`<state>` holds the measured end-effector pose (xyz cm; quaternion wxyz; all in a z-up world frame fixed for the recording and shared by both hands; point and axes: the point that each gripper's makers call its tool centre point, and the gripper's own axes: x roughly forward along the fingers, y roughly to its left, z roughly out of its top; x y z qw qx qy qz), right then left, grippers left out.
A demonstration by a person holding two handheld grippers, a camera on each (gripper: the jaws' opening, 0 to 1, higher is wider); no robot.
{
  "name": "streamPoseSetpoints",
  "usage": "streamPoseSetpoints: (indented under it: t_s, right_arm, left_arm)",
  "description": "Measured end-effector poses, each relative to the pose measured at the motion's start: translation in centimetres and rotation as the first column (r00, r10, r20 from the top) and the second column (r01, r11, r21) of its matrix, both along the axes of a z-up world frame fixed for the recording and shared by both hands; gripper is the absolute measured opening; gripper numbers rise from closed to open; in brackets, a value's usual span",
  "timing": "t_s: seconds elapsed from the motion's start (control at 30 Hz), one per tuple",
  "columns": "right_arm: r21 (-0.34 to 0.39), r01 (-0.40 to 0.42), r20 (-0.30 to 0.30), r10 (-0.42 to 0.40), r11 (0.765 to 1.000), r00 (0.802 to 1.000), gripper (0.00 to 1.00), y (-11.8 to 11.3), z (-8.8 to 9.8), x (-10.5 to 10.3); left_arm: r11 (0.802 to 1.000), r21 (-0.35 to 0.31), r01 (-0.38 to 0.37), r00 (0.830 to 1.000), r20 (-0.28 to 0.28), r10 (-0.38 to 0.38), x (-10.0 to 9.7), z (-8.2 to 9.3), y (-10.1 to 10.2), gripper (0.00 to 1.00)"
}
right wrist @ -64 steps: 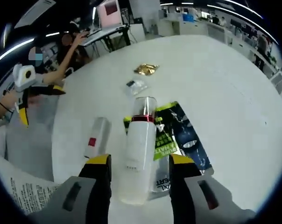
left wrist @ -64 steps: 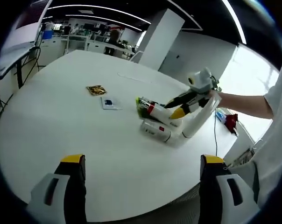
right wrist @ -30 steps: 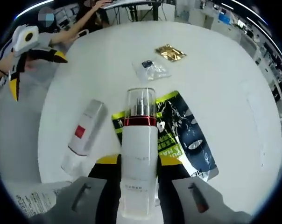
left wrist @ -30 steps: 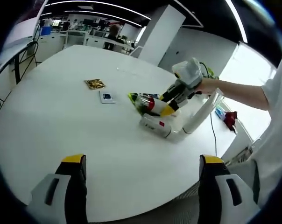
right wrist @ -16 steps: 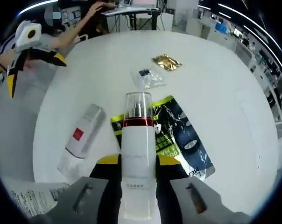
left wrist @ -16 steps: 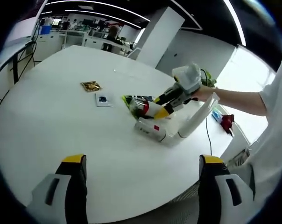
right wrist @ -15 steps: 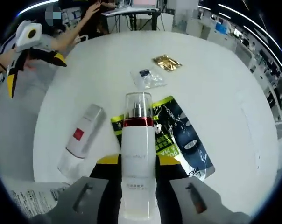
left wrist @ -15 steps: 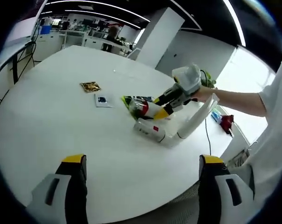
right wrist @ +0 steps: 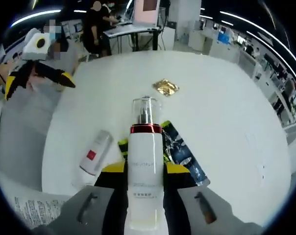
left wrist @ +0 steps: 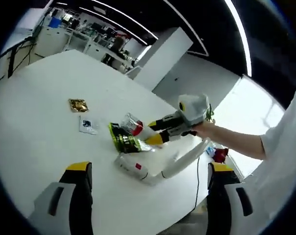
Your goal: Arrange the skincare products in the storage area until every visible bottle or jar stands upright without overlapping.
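Right gripper view, nearest first: right gripper (right wrist: 144,171) clenched on a white pump bottle (right wrist: 145,188) with a red collar and clear cap, yellow-tipped jaws pressed against both sides of the body. Bottle raised off the white round table (right wrist: 226,117), cap pointing away from the camera. Printed sheet (right wrist: 33,210) at the lower left edge, text too small to read. Beyond the jaws, lying flat on the table: white tube with a red label (right wrist: 95,152), just left of the held bottle. Green-and-black sachet (right wrist: 180,152) partly hidden behind the bottle, flat on the table. Farther out, gold foil packet (right wrist: 166,87), apart from the rest. At upper left, left gripper (right wrist: 37,73) off the table edge, jaws spread with nothing between them. Desks and standing people in the background.

Left gripper view, nearest first: own two yellow-tipped jaws set wide apart at the bottom, released, nothing between them. Past them, the tube (left wrist: 133,166) on its side near the table's (left wrist: 35,127) near edge, with a white curved object (left wrist: 185,161) just to its right; nature of that object not determinable. Next, the sachet (left wrist: 122,142) flat. Above it, the pump bottle (left wrist: 135,128) tilted in the right gripper (left wrist: 155,131), held by a hand (left wrist: 203,131). Farther left, a small clear packet with a dark patch (left wrist: 87,125), then the gold packet (left wrist: 78,105). White pillar (left wrist: 162,56) and office desks beyond.
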<state>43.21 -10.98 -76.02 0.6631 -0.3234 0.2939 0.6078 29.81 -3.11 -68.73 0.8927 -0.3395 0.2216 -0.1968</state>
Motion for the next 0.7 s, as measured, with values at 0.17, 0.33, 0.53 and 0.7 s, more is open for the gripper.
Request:
streamPoseSetpoints:
  t_s: [0.17,0.33,0.53,0.7]
  right_arm:
    - [0.100,-0.002,0.076,-0.006,0.995,0.997,0.25,2.0,4.5,0.0]
    - [0.185,-0.024,0.144,-0.003,0.983,0.990,0.25,3.9,9.0,-0.7]
    - [0.259,-0.049,0.185,0.001,0.965,0.983,0.25,5.1,12.5,-2.3]
    - [0.303,-0.049,0.183,-0.007,0.952,0.983,0.25,5.7,14.6,-4.2]
  left_arm:
    - [0.985,-0.130,-0.111,0.991,0.056,0.119,3.3,4.0,0.1,0.89]
    - [0.959,-0.231,-0.164,0.979,0.078,0.187,5.3,6.9,0.0,0.88]
    - [0.960,-0.200,-0.195,0.971,0.101,0.218,5.8,8.0,0.2,0.87]
    - [0.952,-0.231,-0.200,0.954,0.176,0.243,6.0,10.4,0.7,0.87]
